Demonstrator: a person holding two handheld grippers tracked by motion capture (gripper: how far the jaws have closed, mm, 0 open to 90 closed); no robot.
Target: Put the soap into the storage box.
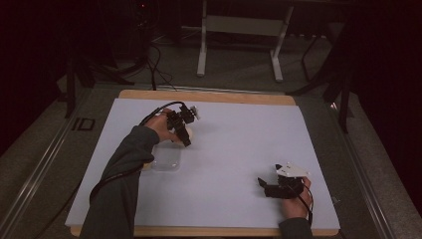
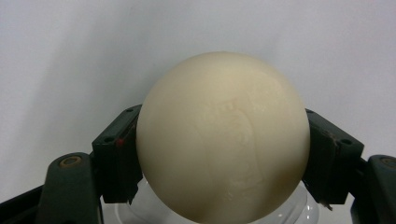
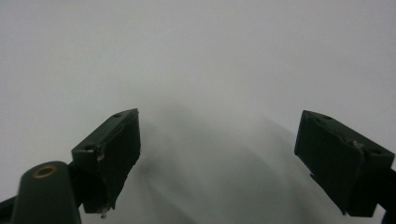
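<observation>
Dark grey sleeves, 2 black grippers with cables, brass-coloured pivot screws.

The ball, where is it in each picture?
High view: the cream ball sits left of middle, gripped by the left tool, above a clear dish.
Left gripper view: the ball is in the middle, between both jaws.
Right gripper view: no ball between its open jaws.
Shared landmark: the white table sheet.

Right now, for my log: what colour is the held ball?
Cream ball, best in the left gripper view.
</observation>
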